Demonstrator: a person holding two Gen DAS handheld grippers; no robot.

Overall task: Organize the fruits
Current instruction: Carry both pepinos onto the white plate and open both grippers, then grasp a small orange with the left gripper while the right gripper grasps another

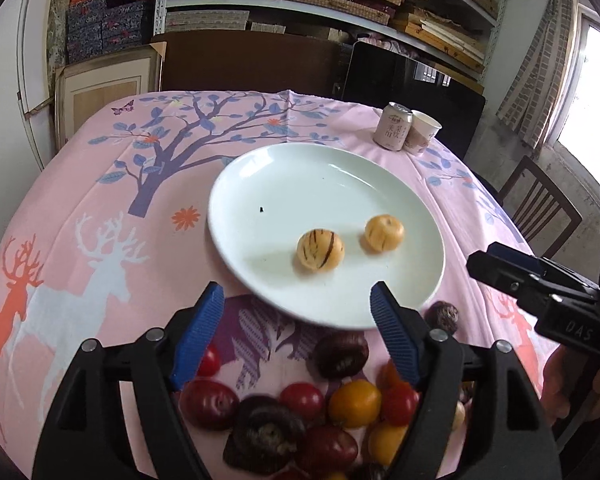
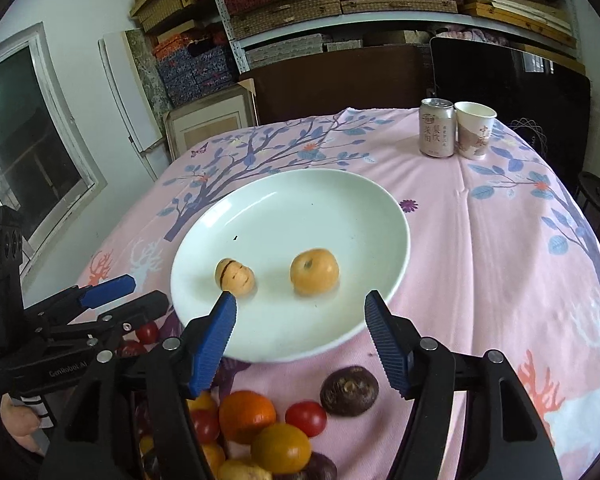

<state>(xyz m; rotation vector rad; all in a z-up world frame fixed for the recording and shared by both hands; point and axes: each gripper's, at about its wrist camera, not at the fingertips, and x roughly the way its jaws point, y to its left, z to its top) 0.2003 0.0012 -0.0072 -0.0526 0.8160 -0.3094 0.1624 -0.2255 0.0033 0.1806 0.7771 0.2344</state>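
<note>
My left tongs (image 1: 296,304) and right tongs (image 2: 300,312) stand wide, empty; two yellow fruits (image 1: 320,255) lie on the plate (image 1: 284,184); remaining fruits (image 1: 354,403) lie heaped on the desk (image 1: 100,184) beneath.

Glossy white plate (image 1: 260,184), matt printed cloth (image 1: 100,184), metal can (image 2: 436,128)

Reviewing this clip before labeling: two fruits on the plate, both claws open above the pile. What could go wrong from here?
1. The two round fruits, striped and plain, lie loose on the smooth plate; a nudge might roll them.
2. The plate's near rim lies close to the fruit pile, so a reaching left claw or right claw could clip it.
3. Piled fruits touch; grabbing one may scatter others.
</note>
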